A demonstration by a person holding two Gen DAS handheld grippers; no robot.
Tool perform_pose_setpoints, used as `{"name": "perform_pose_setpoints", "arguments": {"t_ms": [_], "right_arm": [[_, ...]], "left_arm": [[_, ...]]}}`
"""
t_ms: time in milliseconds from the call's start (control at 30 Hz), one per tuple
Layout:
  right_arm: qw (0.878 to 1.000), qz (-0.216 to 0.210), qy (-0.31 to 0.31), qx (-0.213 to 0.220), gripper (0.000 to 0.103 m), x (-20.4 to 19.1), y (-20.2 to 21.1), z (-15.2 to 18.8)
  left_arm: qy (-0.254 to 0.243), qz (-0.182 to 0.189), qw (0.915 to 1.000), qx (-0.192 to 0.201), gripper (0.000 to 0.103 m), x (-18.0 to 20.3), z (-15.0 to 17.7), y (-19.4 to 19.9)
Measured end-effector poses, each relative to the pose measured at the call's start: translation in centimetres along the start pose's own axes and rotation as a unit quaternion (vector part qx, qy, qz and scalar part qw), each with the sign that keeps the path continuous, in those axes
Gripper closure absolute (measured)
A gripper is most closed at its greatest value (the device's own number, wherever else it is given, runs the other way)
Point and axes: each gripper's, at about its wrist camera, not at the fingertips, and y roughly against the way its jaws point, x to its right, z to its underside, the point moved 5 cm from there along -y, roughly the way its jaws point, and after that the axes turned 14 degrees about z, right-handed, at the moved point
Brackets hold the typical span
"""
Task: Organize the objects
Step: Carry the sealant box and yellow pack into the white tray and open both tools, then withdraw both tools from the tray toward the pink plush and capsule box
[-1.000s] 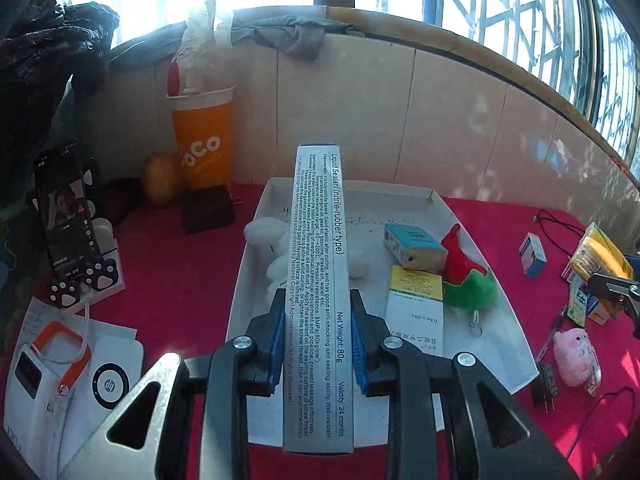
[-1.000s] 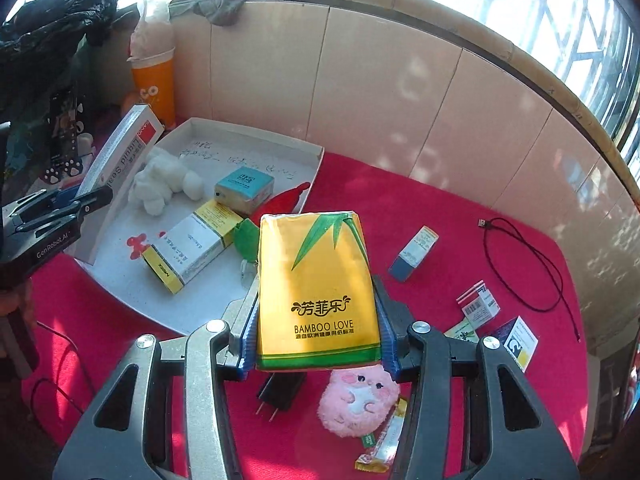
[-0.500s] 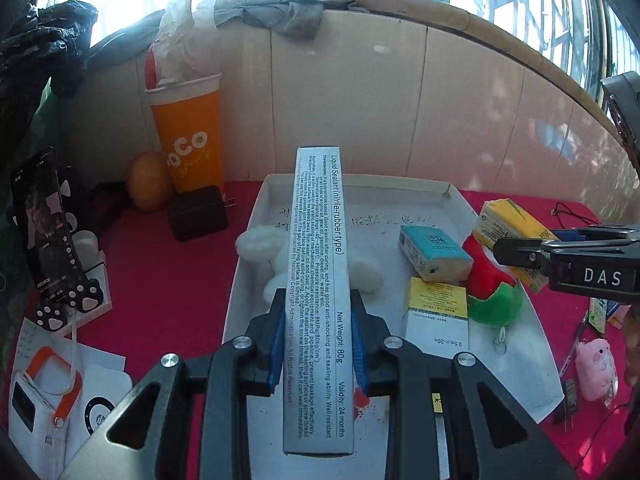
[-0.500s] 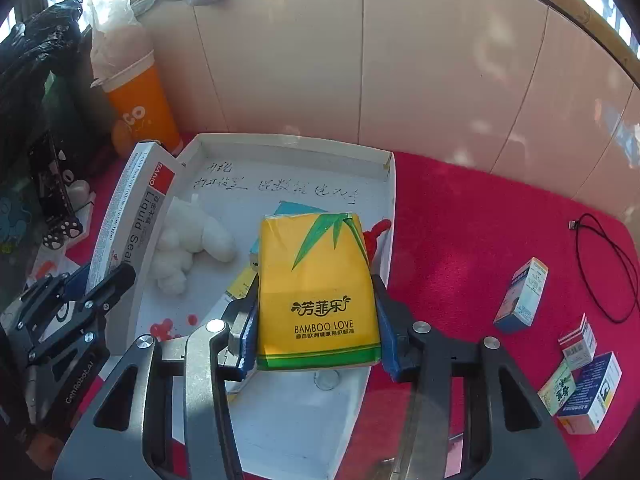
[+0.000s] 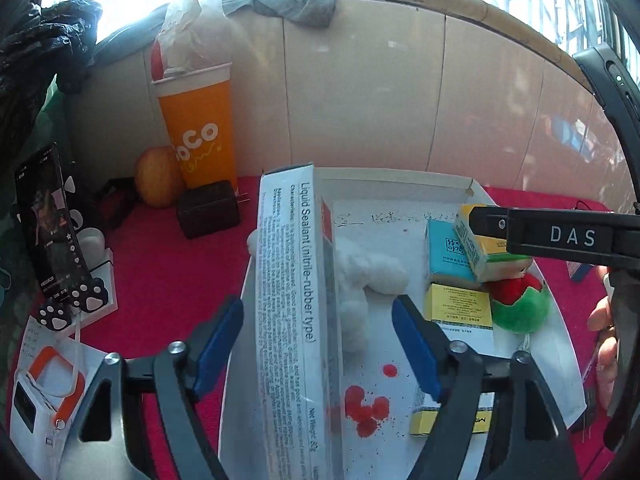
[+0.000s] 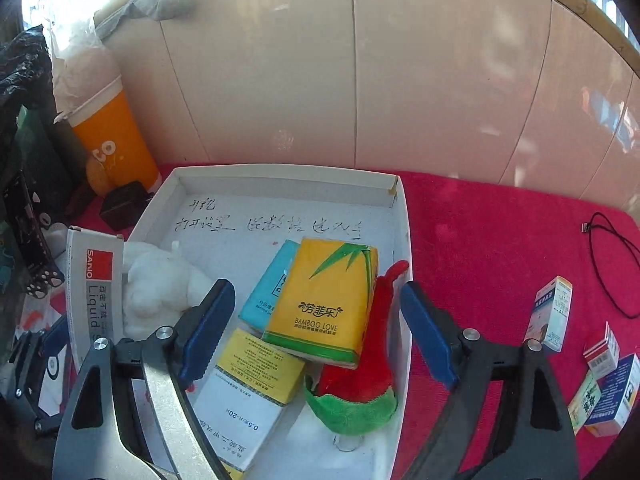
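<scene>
A white tray (image 5: 400,184) sits on the red cloth; it also shows in the right wrist view (image 6: 280,178). My left gripper (image 5: 318,346) is open, its jaws wide apart on either side of the long white sealant box (image 5: 294,300), which rests along the tray's left edge. My right gripper (image 6: 316,334) is open above the yellow tissue pack (image 6: 324,300), which lies on a teal box (image 6: 268,288) and a red-and-green plush hat (image 6: 360,380). A white plush toy (image 5: 368,276) and a yellow-and-white box (image 6: 244,396) also lie in the tray.
An orange cup (image 5: 198,128), an orange fruit (image 5: 156,178) and a black charger (image 5: 208,208) stand left of the tray. A phone on a stand (image 5: 48,228) is at far left. Small boxes (image 6: 554,312) and a black cable (image 6: 612,268) lie on the cloth at right.
Both grippers have opened. The sealant box now rests at the tray's left edge and the tissue pack now lies on the things in the tray.
</scene>
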Motion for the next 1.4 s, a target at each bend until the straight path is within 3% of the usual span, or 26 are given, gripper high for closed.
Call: {"name": "perform_pose_setpoints", "arguments": {"t_ms": [33,100,200,300,433,533,600,633,767,967,1400], "right_arm": [[1.000,0.000,-0.001,0.004,0.017,0.1,0.4,0.0],[1.000,-0.003,-0.006,0.014,0.017,0.5,1.4,0.2],[0.999,-0.013,-0.015,0.033,0.017,1.6,3.4,0.7],[0.998,-0.012,-0.020,0.059,0.017,3.2,6.0,1.2],[0.996,0.050,0.001,0.070,0.017,5.8,7.8,1.4],[0.991,0.102,0.061,0.054,0.017,6.6,7.2,1.5],[0.988,0.113,0.098,0.036,0.017,6.3,6.8,2.3],[0.986,0.113,0.116,0.033,0.017,5.9,6.9,2.8],[0.959,0.165,0.211,0.088,0.017,3.9,8.8,5.3],[0.958,0.163,0.217,0.096,0.017,4.5,11.2,6.5],[0.964,0.154,0.186,0.111,0.017,7.1,14.0,8.1]], "left_arm": [[-0.001,0.004,1.0000,0.007,0.000,0.2,0.0,0.4],[0.002,0.024,0.9995,0.020,0.000,0.7,0.0,1.3],[0.009,0.084,0.9961,0.026,0.000,2.6,0.2,3.5],[-0.031,0.146,0.9887,0.019,0.000,6.4,1.3,5.9],[-0.117,0.194,0.9740,-0.003,0.000,12.9,4.2,8.3],[-0.183,0.230,0.9554,-0.031,0.000,18.2,6.4,9.4],[-0.224,0.251,0.9408,-0.040,0.000,21.4,7.5,10.1],[-0.242,0.249,0.9366,-0.044,0.000,22.8,8.0,10.3],[-0.284,0.221,0.9314,-0.058,0.000,25.6,9.4,10.0],[-0.317,0.209,0.9219,-0.075,0.000,27.9,10.7,10.2],[-0.350,0.191,0.9134,-0.081,0.000,30.9,11.1,11.1]]}}
